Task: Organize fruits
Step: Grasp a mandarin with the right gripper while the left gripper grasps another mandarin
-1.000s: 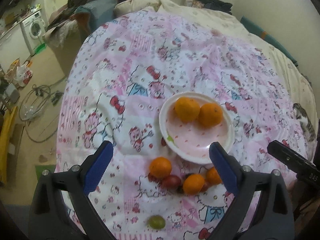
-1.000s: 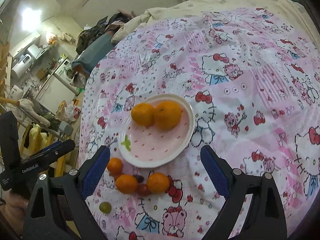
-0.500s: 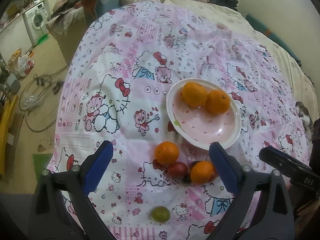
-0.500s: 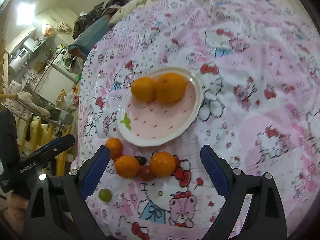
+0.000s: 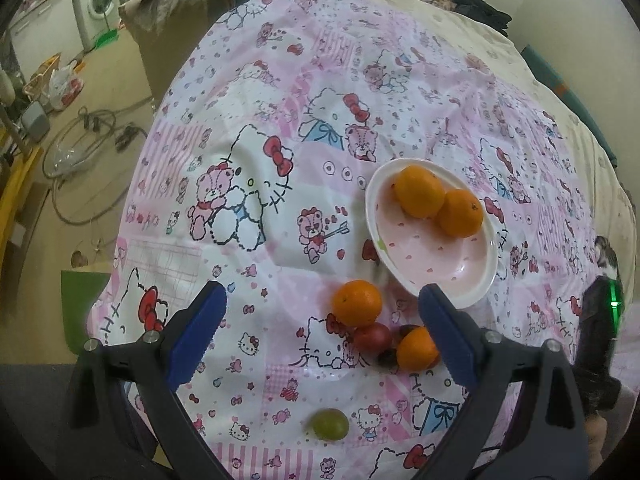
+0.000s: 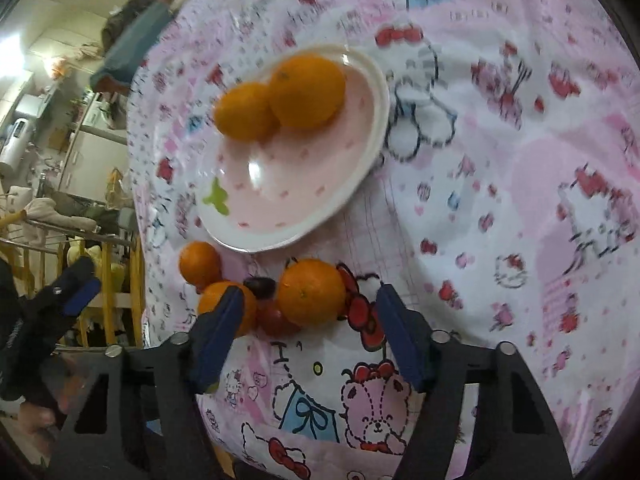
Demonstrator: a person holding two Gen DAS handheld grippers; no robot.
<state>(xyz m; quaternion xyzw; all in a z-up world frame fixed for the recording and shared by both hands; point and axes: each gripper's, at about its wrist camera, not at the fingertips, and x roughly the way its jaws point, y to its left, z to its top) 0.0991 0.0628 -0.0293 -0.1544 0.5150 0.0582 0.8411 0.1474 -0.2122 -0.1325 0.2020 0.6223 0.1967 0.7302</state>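
Fruit lies loose on a bed quilt [image 5: 280, 80]. From the left: a green grape [image 5: 330, 423] alone, then an orange [image 5: 357, 303], a red plum [image 5: 372, 338] and another orange [image 5: 416, 349] bunched touching. The left hand-held gripper [image 5: 320, 316] hangs over them, jaws apart, empty. The oval plate [image 5: 472, 296], long axis slanting up-left, holds two oranges [image 5: 438, 202]. The right hand-held gripper [image 6: 310, 320] is closing around a third loose orange [image 6: 311, 292], pads not yet touching.

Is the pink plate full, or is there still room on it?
Still room. The plate holds only two oranges at its far side; the rest of its pink surface is bare.
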